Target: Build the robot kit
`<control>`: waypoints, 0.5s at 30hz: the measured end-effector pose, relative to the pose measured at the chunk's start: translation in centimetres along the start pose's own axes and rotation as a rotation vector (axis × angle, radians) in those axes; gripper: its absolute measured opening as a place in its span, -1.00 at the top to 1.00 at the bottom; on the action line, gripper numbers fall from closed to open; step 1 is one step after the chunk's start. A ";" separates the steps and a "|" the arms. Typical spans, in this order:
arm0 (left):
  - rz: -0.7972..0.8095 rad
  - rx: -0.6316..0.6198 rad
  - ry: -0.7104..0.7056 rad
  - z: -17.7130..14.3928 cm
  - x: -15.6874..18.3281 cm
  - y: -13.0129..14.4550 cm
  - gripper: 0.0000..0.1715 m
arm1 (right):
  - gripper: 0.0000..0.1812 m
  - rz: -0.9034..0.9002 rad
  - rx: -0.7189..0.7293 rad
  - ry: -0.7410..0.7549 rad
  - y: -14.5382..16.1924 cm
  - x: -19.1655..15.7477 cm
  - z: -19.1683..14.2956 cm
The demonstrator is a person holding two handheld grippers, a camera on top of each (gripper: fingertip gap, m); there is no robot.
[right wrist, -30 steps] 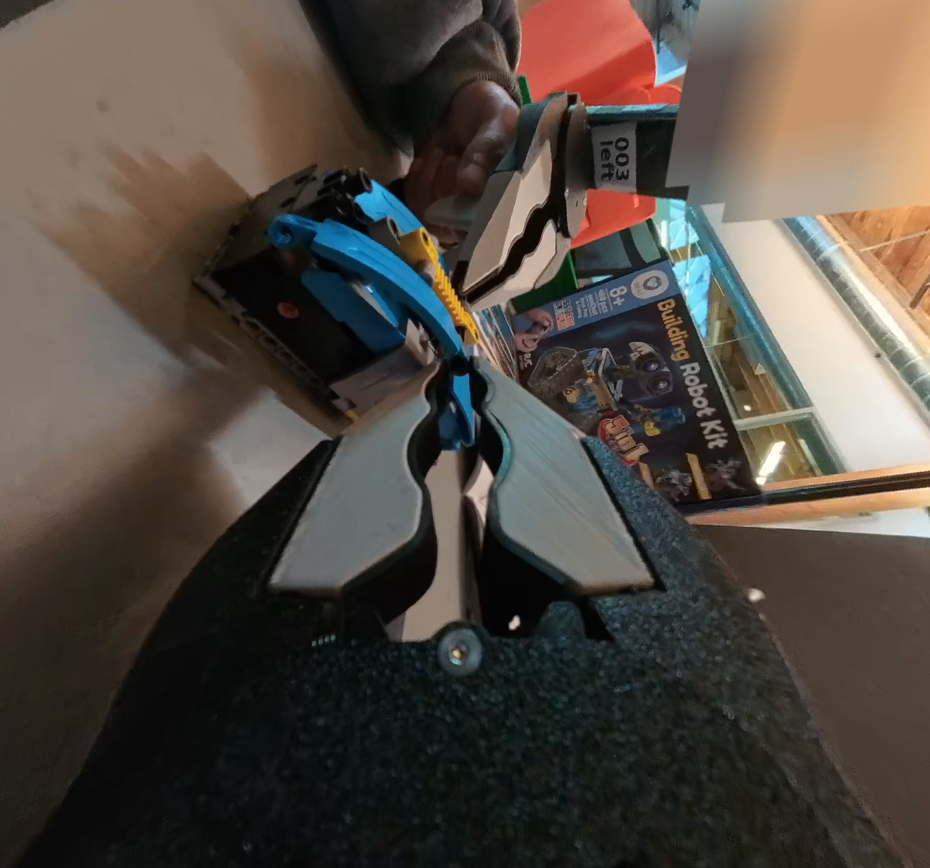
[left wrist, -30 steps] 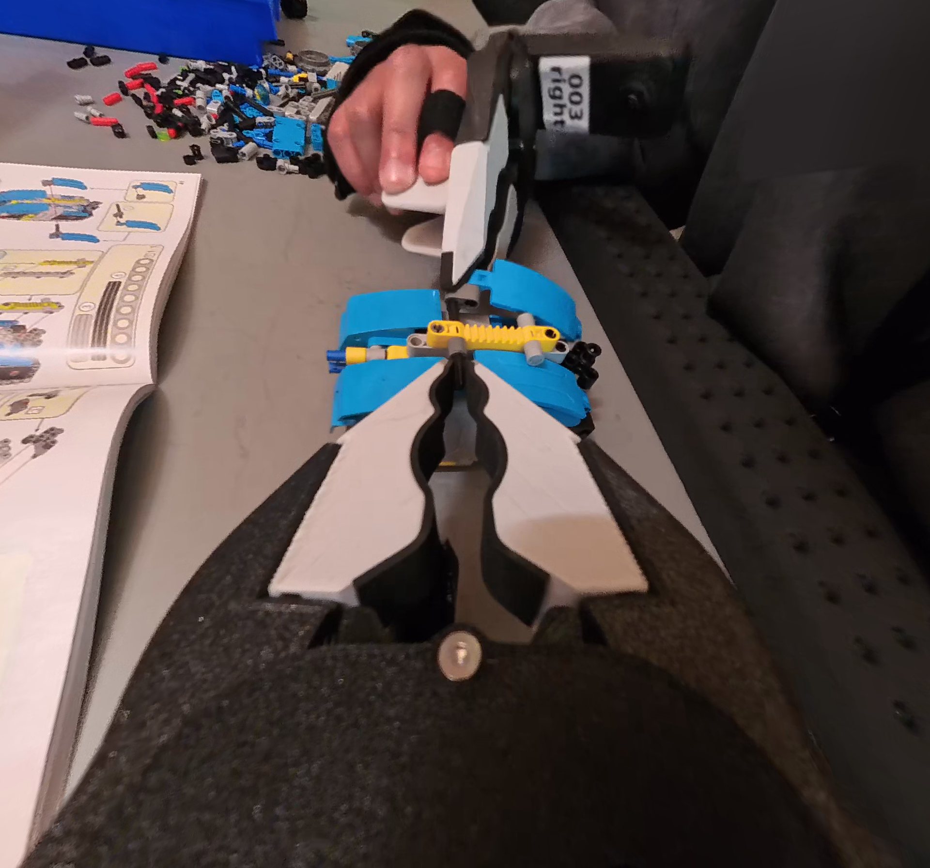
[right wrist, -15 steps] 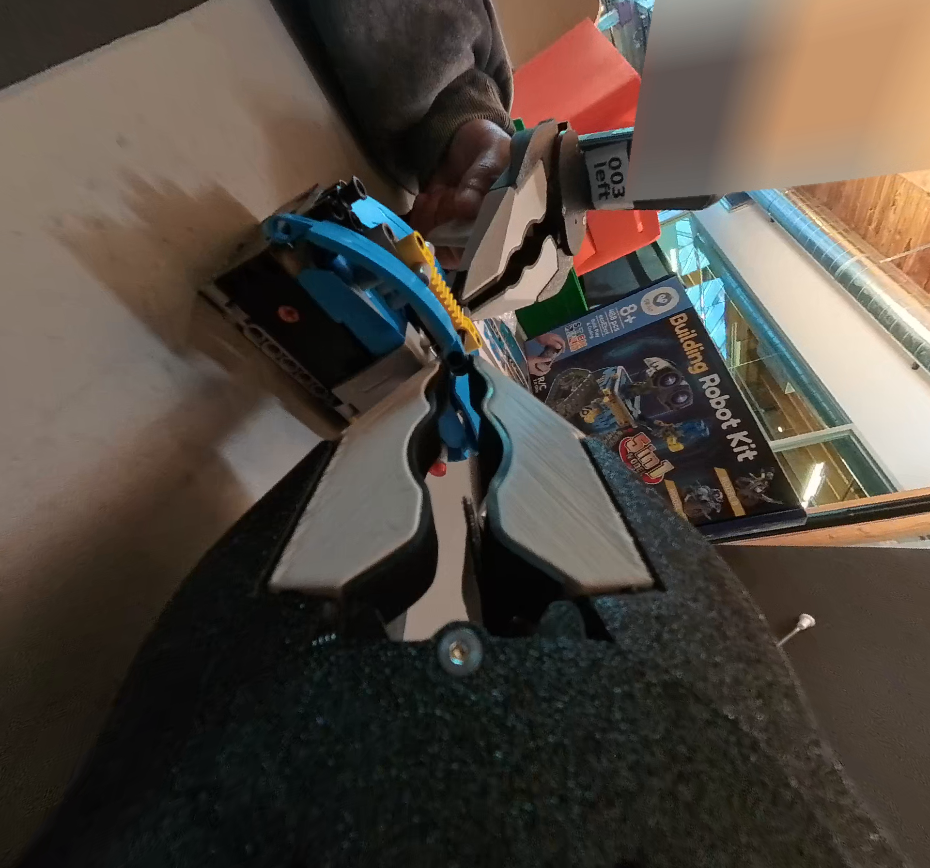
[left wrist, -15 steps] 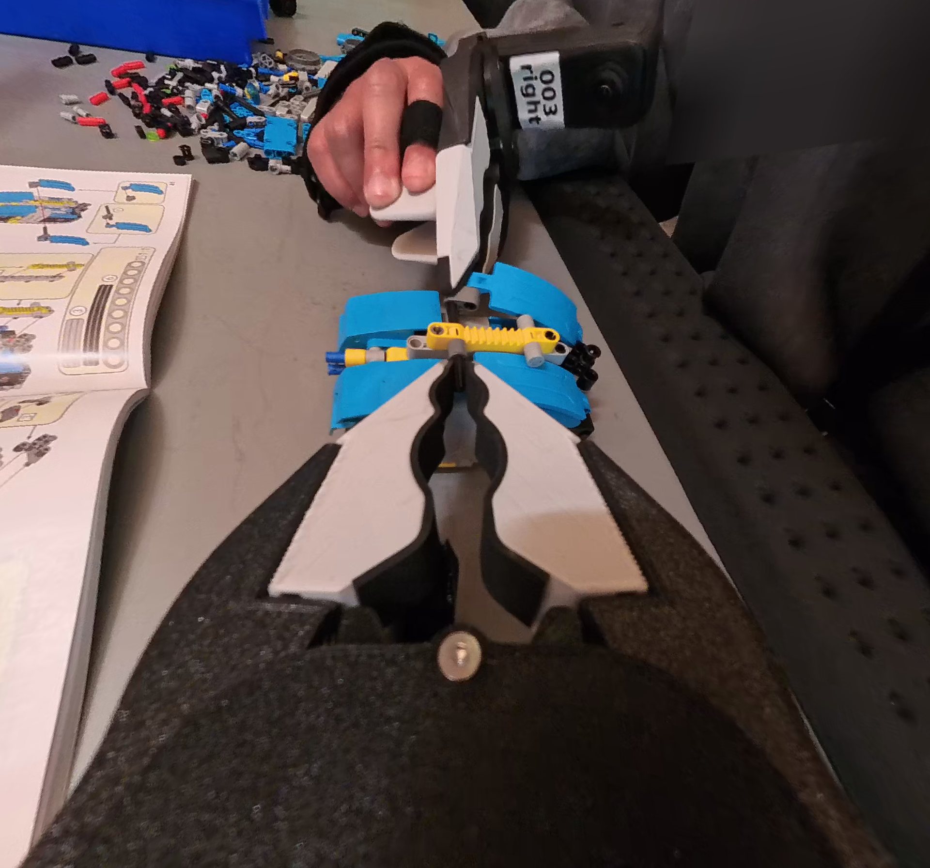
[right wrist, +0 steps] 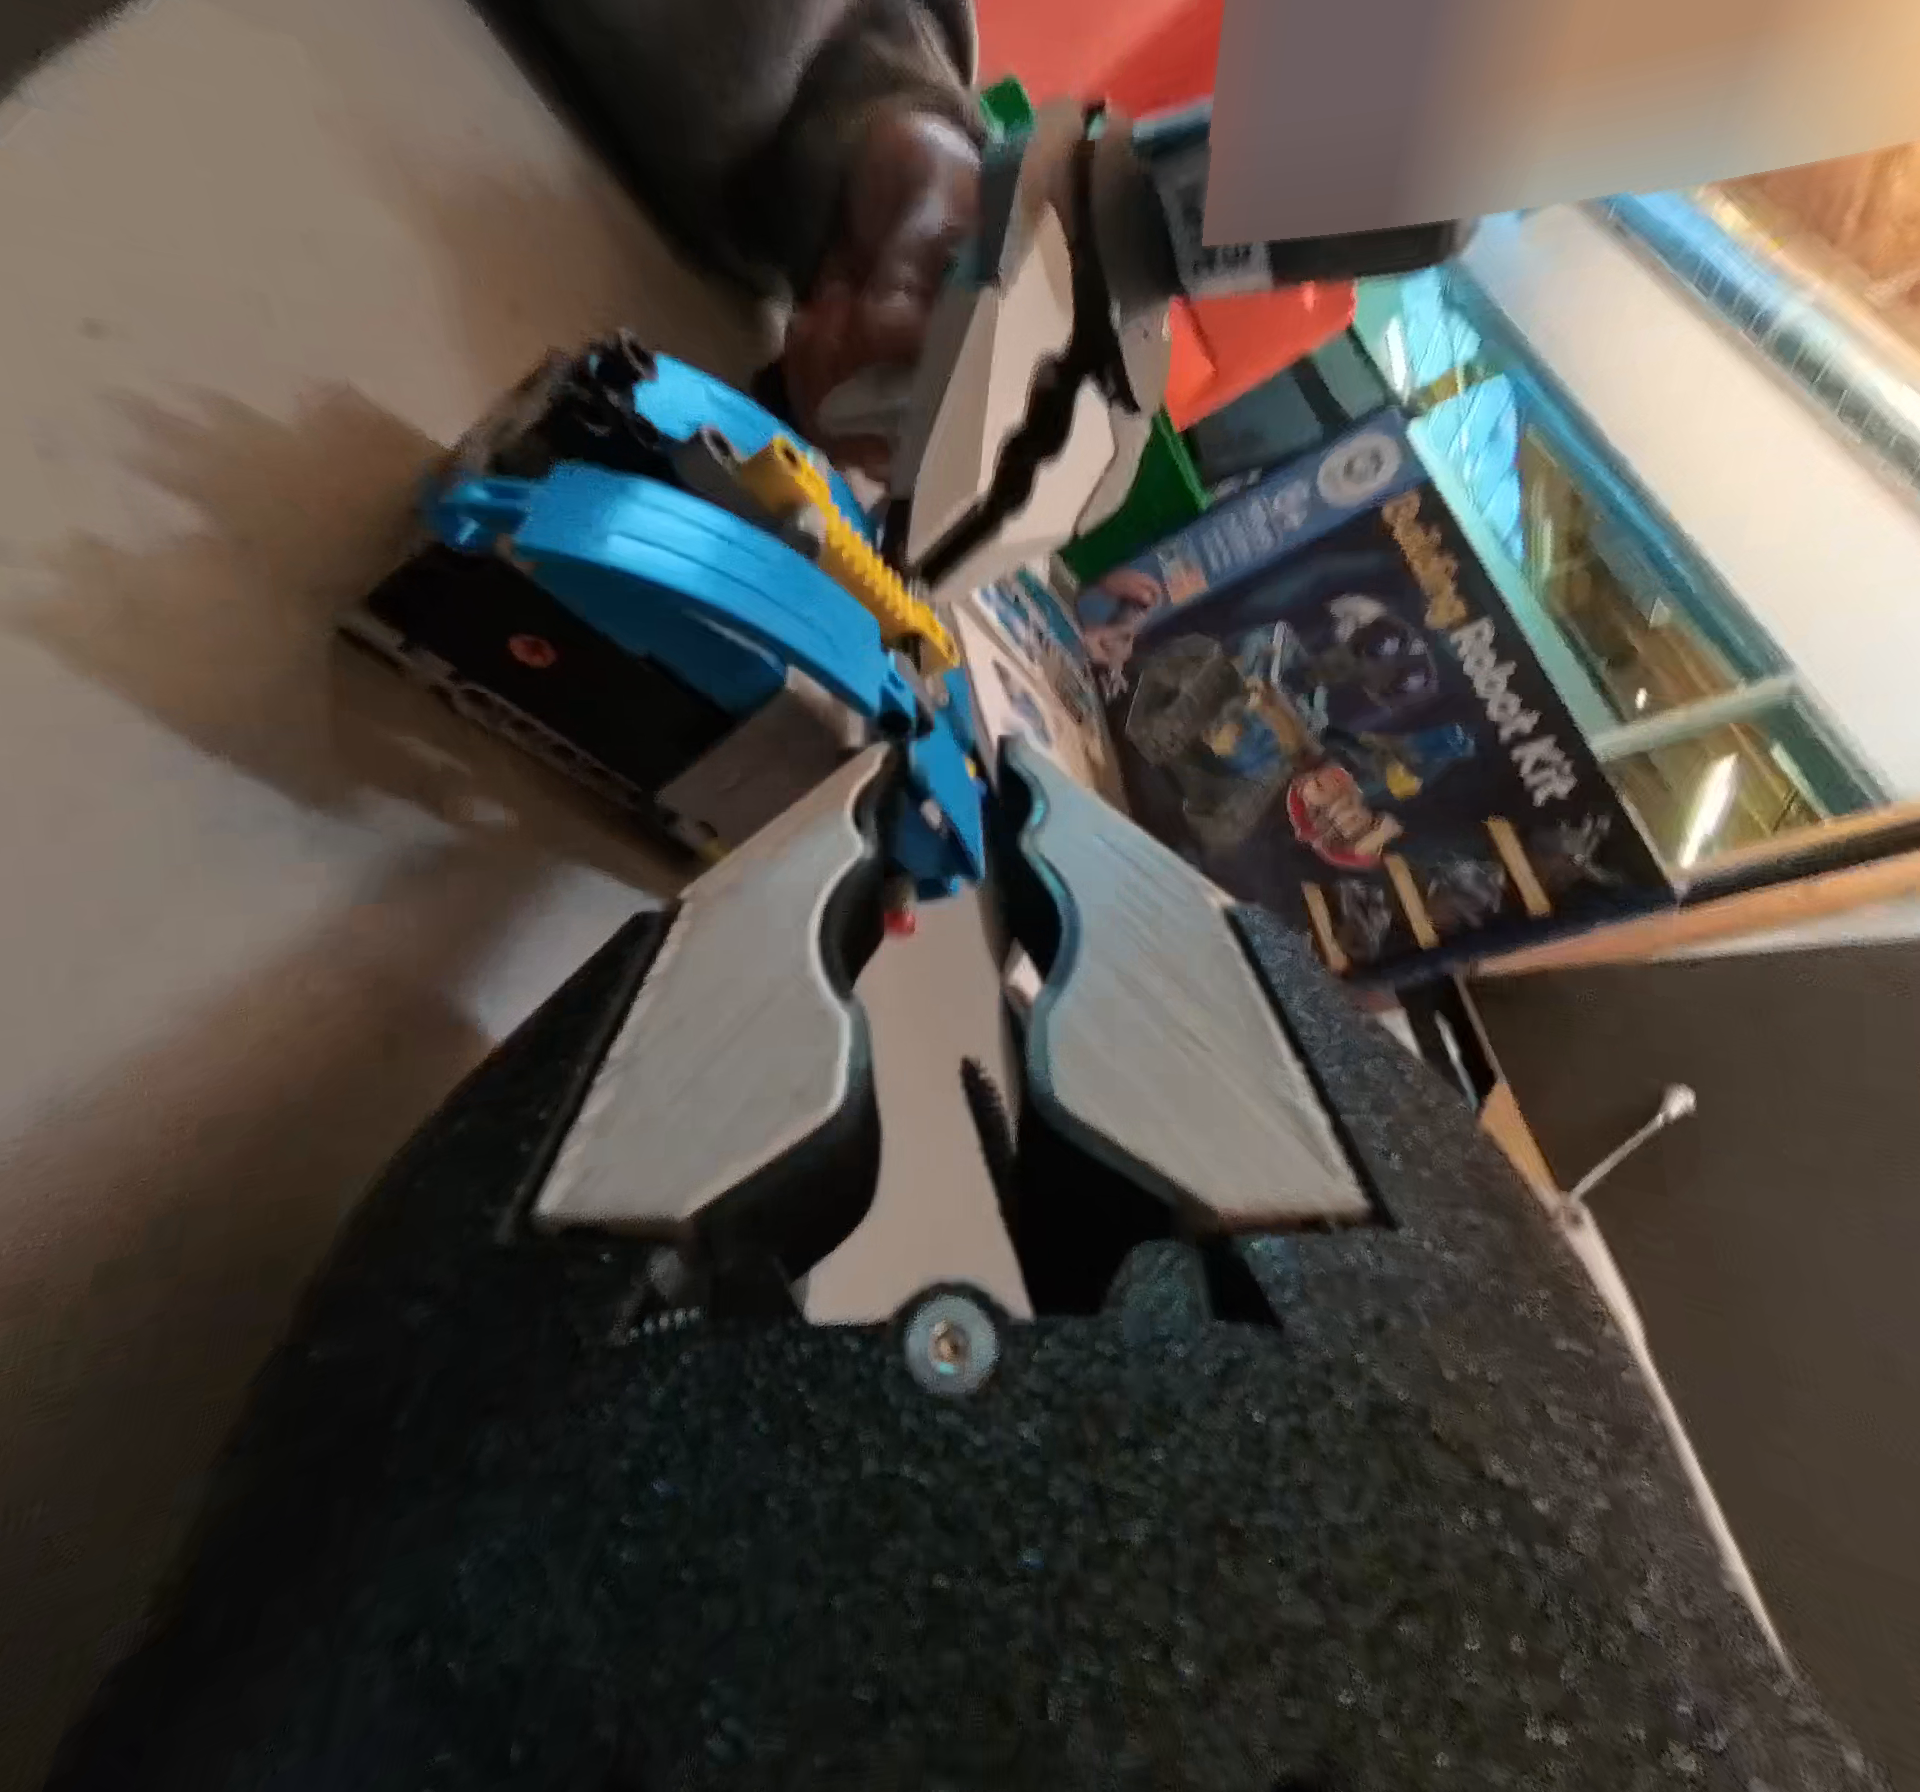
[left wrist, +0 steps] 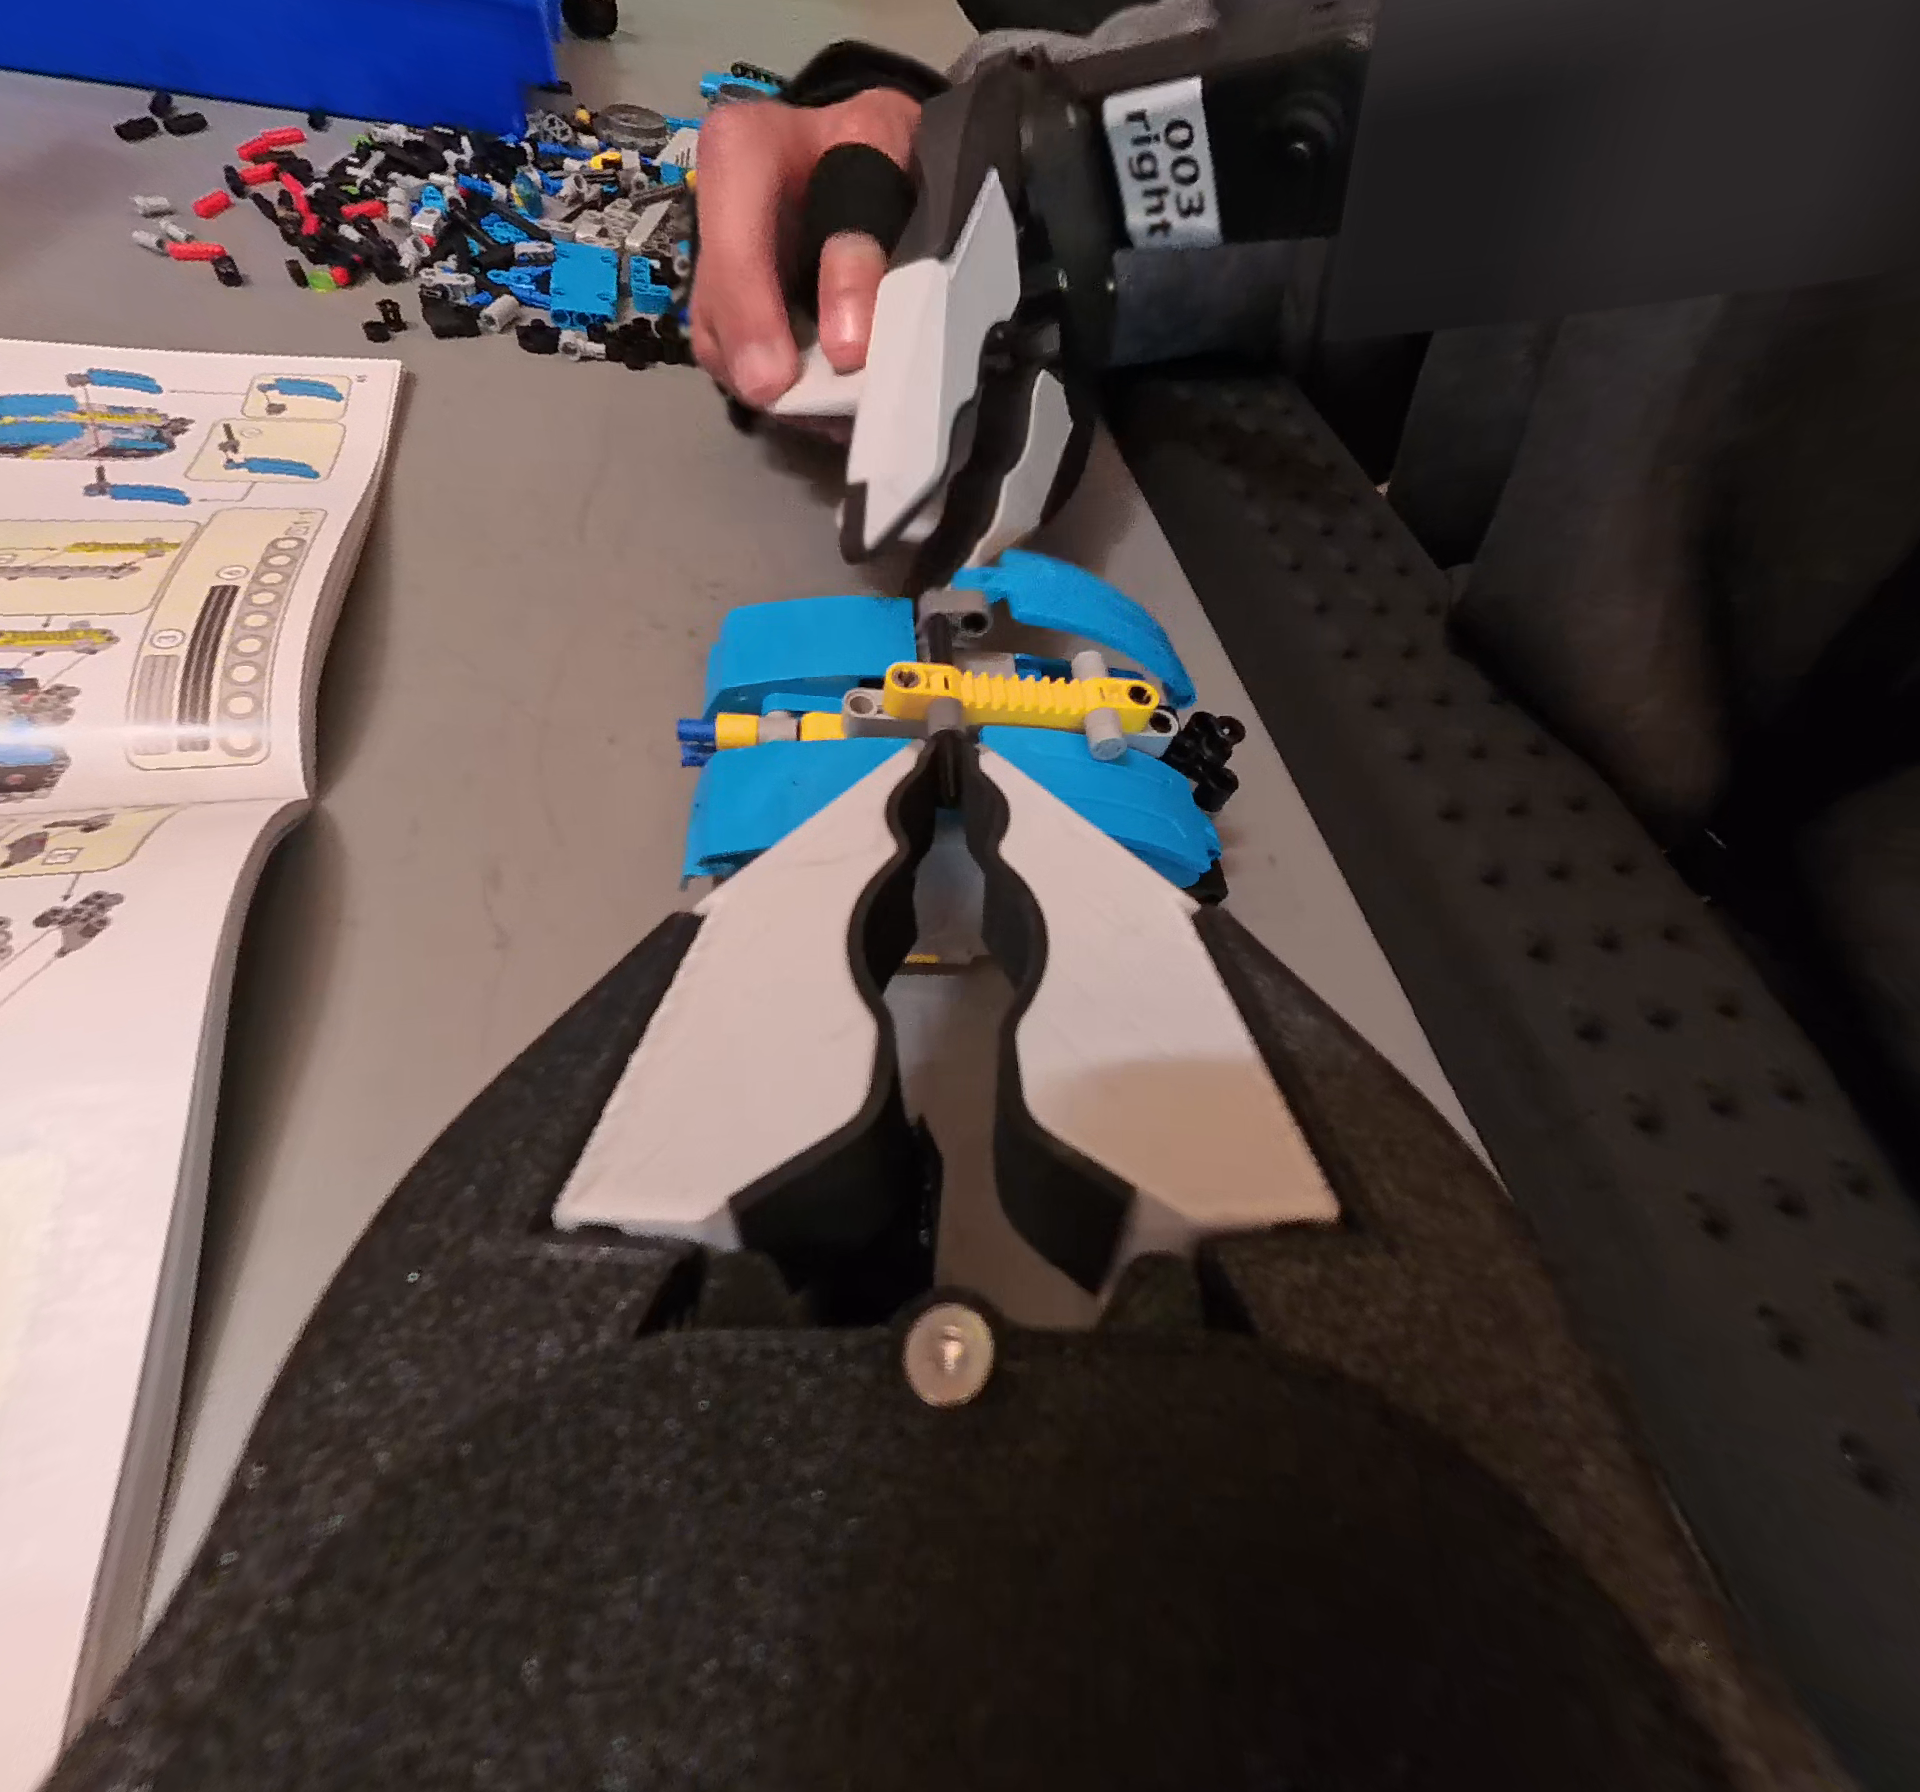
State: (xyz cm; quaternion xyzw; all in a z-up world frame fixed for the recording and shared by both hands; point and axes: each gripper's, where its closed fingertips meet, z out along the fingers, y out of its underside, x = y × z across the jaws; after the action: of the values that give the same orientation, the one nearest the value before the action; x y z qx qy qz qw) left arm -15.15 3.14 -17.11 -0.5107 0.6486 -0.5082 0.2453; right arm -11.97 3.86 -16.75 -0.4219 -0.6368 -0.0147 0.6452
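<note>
Tongs state: left tongs (left wrist: 948, 755) are closed on a black pin at the near side of the blue, yellow and black plastic brick assembly (left wrist: 935, 714), frame centre, resting on the grey counter (left wrist: 540, 703). Right tongs (right wrist: 940, 786) are slightly parted around a blue panel edge of the assembly, without clear clamping.

Handling, as judged: light, rigid, but press-fit parts may separate; grip beams or pins, not the curved panels.

Open printed instruction booklet (left wrist: 156, 599) lies at frame left; loose small bricks (left wrist: 436, 225) lie upper left. White labels on both tools and a dark printed box (right wrist: 1403, 703) carry writing.
</note>
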 end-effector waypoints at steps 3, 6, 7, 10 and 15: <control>0.000 0.006 -0.025 -0.1 0.0 0.0 0.95 | 0.61 0.118 -0.120 -0.055 1.5 -0.5 -1.0; -0.018 0.017 -0.046 -0.4 0.1 0.0 0.95 | 0.52 0.306 -0.207 -0.086 2.8 0.0 -1.9; -0.025 0.024 -0.052 -0.5 0.1 0.0 0.93 | 0.52 0.386 -0.214 -0.114 3.0 -0.1 -2.1; -0.052 0.081 -0.083 -1.5 -0.2 -0.6 0.76 | 0.55 0.591 -0.254 -0.155 3.6 0.2 -2.7; -0.063 0.090 -0.116 -2.5 -0.1 -0.2 0.78 | 0.52 0.981 -0.338 -0.331 2.6 -2.0 -4.5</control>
State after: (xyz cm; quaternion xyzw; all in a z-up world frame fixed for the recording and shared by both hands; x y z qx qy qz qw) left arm -17.15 4.23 -16.00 -0.5479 0.5934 -0.5140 0.2890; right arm -7.22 1.97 -19.07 -0.7641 -0.4470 0.2522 0.3908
